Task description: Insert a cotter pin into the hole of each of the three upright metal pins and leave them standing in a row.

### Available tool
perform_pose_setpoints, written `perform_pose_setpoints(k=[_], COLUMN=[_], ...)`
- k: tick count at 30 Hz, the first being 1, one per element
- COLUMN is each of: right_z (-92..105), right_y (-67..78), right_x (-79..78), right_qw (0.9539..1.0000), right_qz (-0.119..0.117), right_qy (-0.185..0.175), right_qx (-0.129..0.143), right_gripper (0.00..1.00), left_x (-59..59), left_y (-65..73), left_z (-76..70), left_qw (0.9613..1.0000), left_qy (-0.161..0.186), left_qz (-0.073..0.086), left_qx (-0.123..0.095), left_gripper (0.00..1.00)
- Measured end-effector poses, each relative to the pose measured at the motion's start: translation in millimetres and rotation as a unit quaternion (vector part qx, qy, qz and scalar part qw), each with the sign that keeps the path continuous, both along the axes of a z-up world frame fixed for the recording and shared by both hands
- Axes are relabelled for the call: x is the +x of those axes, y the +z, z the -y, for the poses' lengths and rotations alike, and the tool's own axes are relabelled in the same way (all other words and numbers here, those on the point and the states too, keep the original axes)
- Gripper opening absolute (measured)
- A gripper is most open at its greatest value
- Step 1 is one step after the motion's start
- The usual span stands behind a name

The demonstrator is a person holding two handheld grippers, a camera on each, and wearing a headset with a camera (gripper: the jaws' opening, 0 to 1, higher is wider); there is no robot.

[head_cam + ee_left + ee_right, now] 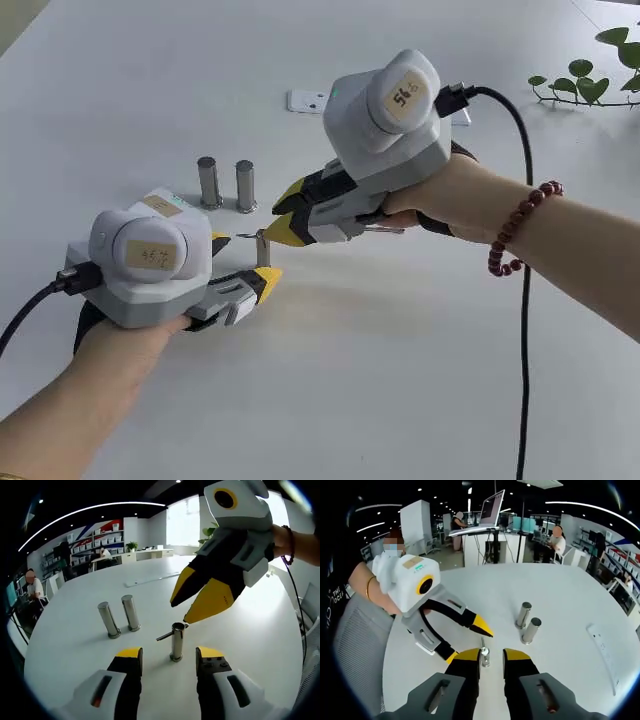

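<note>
Three upright metal pins stand on the white table (400, 380). Two bare pins (209, 182) (245, 186) stand side by side at the back. In front of them, the third pin (263, 250) has a cotter pin (247, 236) poking sideways through its top. My left gripper (245, 257) is open, one jaw on each side of this pin (176, 642), not touching it. The right gripper (280, 218) hovers at the pin's top, jaws slightly parted and empty; its lower tip is close to the cotter pin (165, 636). In the right gripper view, the third pin (484, 656) sits between that gripper's (490, 655) jaws.
A white power strip (308, 100) lies at the back of the table, with a leafy plant sprig (590, 80) at the far right. A black cable (525, 300) trails from the right gripper along the right side. People sit at desks in the background.
</note>
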State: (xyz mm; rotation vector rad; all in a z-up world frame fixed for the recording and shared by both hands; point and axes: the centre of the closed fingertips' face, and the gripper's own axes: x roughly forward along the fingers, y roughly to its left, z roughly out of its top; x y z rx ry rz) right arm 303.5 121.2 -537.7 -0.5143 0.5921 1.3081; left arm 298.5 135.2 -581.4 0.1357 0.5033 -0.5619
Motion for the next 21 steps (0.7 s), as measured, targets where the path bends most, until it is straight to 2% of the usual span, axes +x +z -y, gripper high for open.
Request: perform_pose_setpoints(k=[7, 9, 12, 15, 19, 21], right_z=[-5.0, -5.8, -6.7, -9.1, -11.4, -11.9], right_y=[10.1, 11.2, 12.8, 13.6, 10.8, 8.2], right_x=[17.9, 22.2, 37.8, 45.8, 59.7, 62.6], right_qw=[0.9983, 0.9975, 0.9953, 0.9929, 0.9912, 0.9907], right_qz=[-0.009, -0.007, 0.005, 0.001, 0.006, 0.007], right_qy=[-0.046, -0.057, -0.082, -0.100, -0.113, -0.117], right_qx=[0.035, 0.041, 0.050, 0.065, 0.068, 0.069], right_gripper=[0.16, 0.17, 0.19, 0.21, 0.24, 0.25], left_x=[-3.0, -4.2, -7.3, -11.7, -15.1, -15.5], left_y=[14.7, 17.3, 20.2, 21.8, 26.5, 29.8], left_z=[-0.4, -0.5, -2.0, -2.8, -6.7, -8.1], left_qw=[0.9996, 0.9995, 0.9992, 0.9993, 0.9993, 0.9992], left_qy=[-0.001, 0.002, 0.010, 0.009, 0.012, 0.013], left_qz=[0.012, 0.013, 0.011, 0.009, 0.009, 0.014], left_qx=[-0.024, -0.029, -0.036, -0.036, -0.034, -0.035], left_gripper=[0.50, 0.53, 0.60, 0.62, 0.63, 0.63])
